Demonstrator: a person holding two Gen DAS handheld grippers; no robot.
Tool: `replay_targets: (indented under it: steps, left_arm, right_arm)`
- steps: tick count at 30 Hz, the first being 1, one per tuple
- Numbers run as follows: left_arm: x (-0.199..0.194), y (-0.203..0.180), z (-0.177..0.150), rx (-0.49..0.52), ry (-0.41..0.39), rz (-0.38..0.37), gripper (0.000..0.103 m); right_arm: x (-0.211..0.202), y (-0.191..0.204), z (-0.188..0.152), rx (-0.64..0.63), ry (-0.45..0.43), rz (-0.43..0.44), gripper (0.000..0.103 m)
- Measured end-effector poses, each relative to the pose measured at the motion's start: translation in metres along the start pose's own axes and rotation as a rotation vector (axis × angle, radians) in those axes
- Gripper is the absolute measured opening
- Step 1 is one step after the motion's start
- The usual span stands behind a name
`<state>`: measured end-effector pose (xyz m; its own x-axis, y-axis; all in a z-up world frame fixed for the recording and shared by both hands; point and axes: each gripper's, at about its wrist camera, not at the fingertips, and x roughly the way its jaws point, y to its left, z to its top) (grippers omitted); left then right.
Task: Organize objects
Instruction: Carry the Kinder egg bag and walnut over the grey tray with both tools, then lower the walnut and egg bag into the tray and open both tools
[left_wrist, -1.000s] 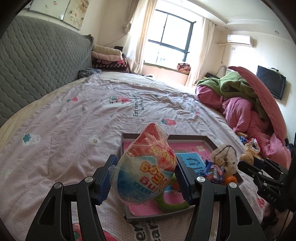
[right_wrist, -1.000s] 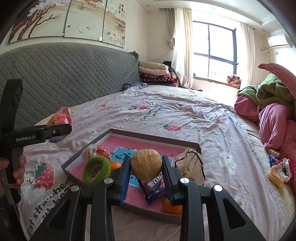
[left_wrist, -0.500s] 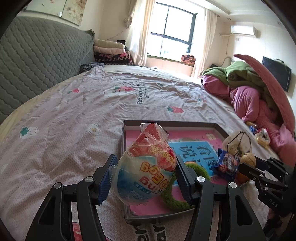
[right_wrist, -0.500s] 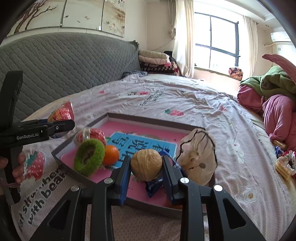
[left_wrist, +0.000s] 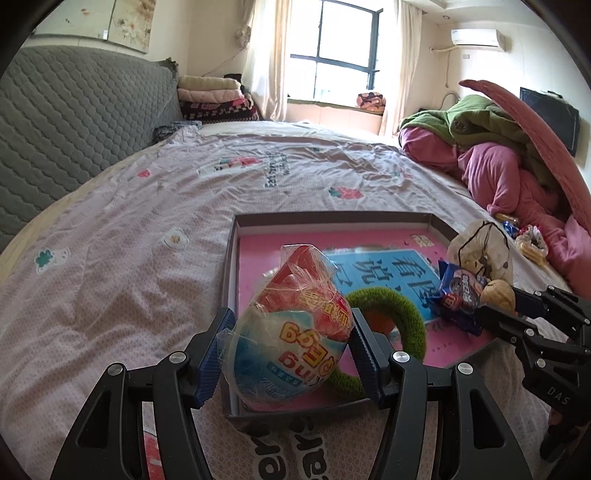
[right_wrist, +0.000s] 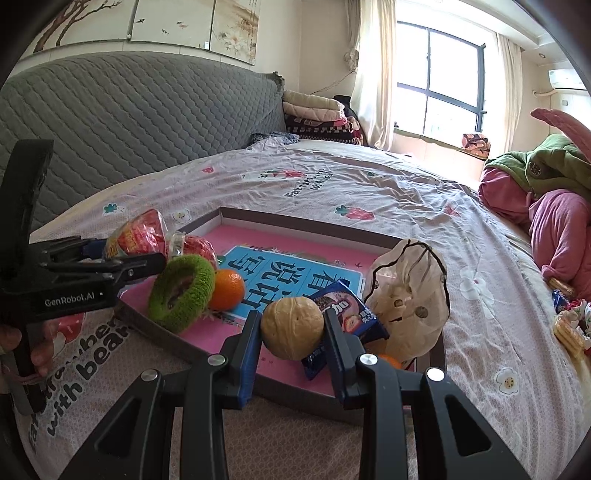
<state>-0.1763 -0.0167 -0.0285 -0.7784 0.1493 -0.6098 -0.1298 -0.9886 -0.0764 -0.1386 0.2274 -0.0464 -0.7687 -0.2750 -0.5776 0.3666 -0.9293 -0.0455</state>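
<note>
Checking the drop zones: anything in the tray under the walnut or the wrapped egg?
Walnut: blue snack packet lies in the tray just beyond it. Wrapped egg: green ring sits close behind it. Far half of the tray is bare.

Home bedroom, large bed (left_wrist: 155, 229) with strawberry-print quilt, grey quilted headboard (right_wrist: 147, 122), folded blankets (left_wrist: 214, 98), curtained window (left_wrist: 332, 48), wall air conditioner (left_wrist: 476, 37)

Black tongs (right_wrist: 291, 332), blue ribbed pads (right_wrist: 248, 354), silver screws, white "GenRobot.AI" lettering.
</note>
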Motion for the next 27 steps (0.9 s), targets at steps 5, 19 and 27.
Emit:
replay_targets:
  steps: [5,19,27]
  left_arm:
    - [0.004,-0.003,-0.003,0.002,0.013,-0.007,0.063]
    - [0.011,-0.003,-0.008,-0.007,0.041,0.004,0.063]
    - [0.016,-0.001,-0.009,-0.007,0.052,0.011,0.063]
  right_arm:
    - [-0.001,-0.004,-0.004,0.015,0.001,-0.008,0.033]
    - [0.000,-0.019,-0.011,0.066,0.025,-0.019,0.033]
    - [0.001,-0.019,-0.011,0.063,0.039,-0.005,0.033]
